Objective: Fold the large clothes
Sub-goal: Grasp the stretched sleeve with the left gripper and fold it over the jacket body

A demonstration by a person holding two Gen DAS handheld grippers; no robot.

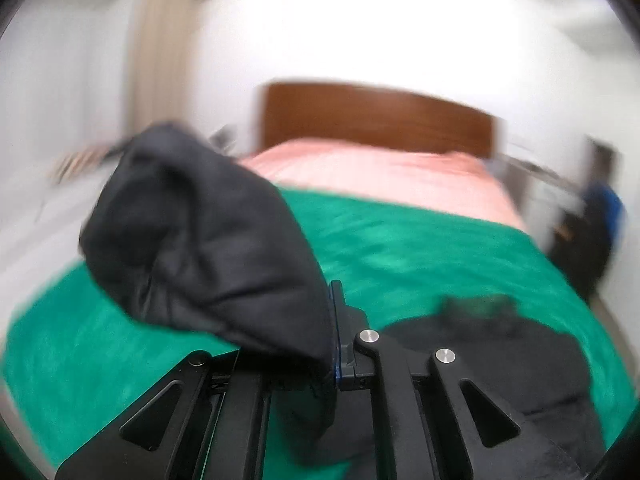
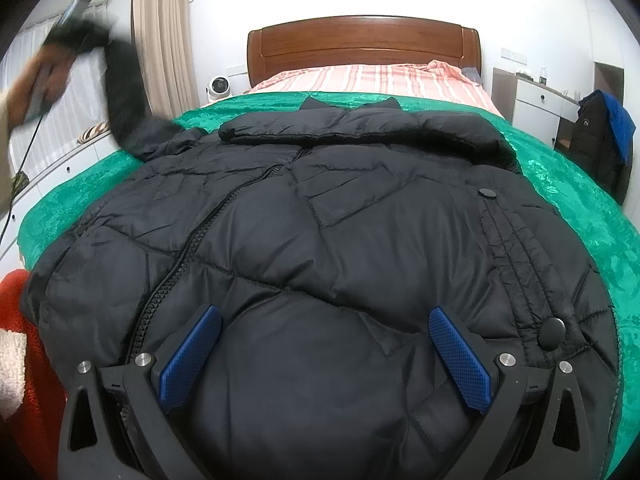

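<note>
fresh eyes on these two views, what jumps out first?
The big black puffer jacket spread front-up over the green blanket fills most of the right wrist view, with the right hand-held gripper open just above its hem. At far left, the left hand-held gripper is shut on the jacket's sleeve and holds it up off the bed. Behind are the wooden headboard and pink striped sheet.
</note>
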